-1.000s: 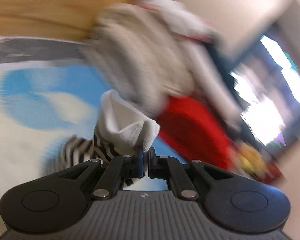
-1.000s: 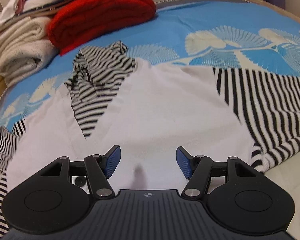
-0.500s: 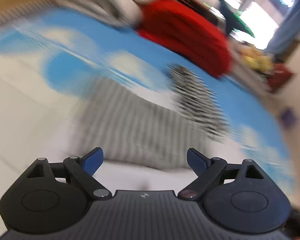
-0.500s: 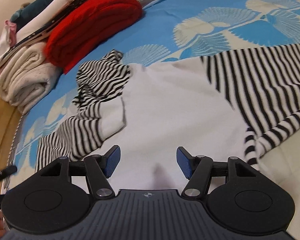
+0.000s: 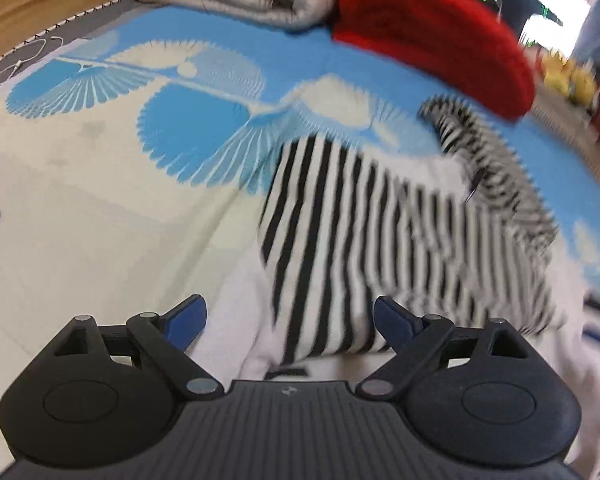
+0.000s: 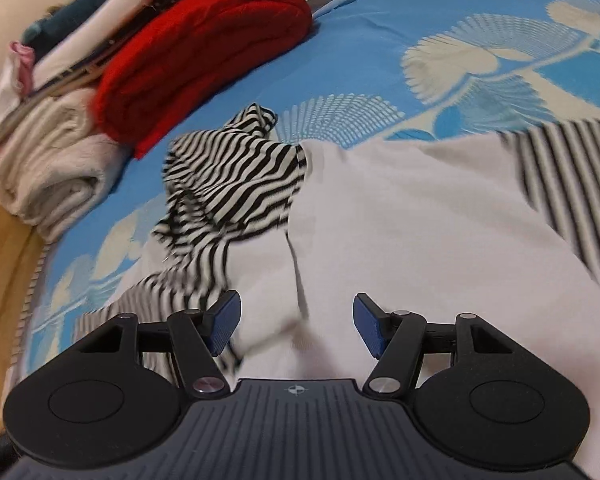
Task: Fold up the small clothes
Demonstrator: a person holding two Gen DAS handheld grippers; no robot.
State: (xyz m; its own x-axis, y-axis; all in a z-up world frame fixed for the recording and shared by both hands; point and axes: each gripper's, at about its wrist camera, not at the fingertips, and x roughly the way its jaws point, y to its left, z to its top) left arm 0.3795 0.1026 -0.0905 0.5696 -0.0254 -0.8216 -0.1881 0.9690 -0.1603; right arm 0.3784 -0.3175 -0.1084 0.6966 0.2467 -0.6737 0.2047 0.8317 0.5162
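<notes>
A small white garment with black-and-white striped sleeves lies spread on the bed. In the left wrist view its folded striped sleeve [image 5: 380,240] lies across the white body, and my left gripper [image 5: 288,320] hovers wide open just above the sleeve's near end, gripping nothing. In the right wrist view the white body [image 6: 412,216] fills the middle, with a crumpled striped hood or collar [image 6: 236,176] at its far left and another striped sleeve [image 6: 572,176] at the right. My right gripper [image 6: 296,324] stands open over the white cloth, nothing pinched.
A folded red sweater [image 6: 196,60] and a stack of folded beige and white clothes [image 6: 48,152] sit at the far side of the blue-and-cream patterned bedspread [image 5: 100,200]. A wooden bed edge [image 5: 40,4] runs behind them.
My left gripper was shut on a corner of the garment and held it up; it has let go, opened wide and dropped toward the bed. The right gripper slid left over the cloth.
</notes>
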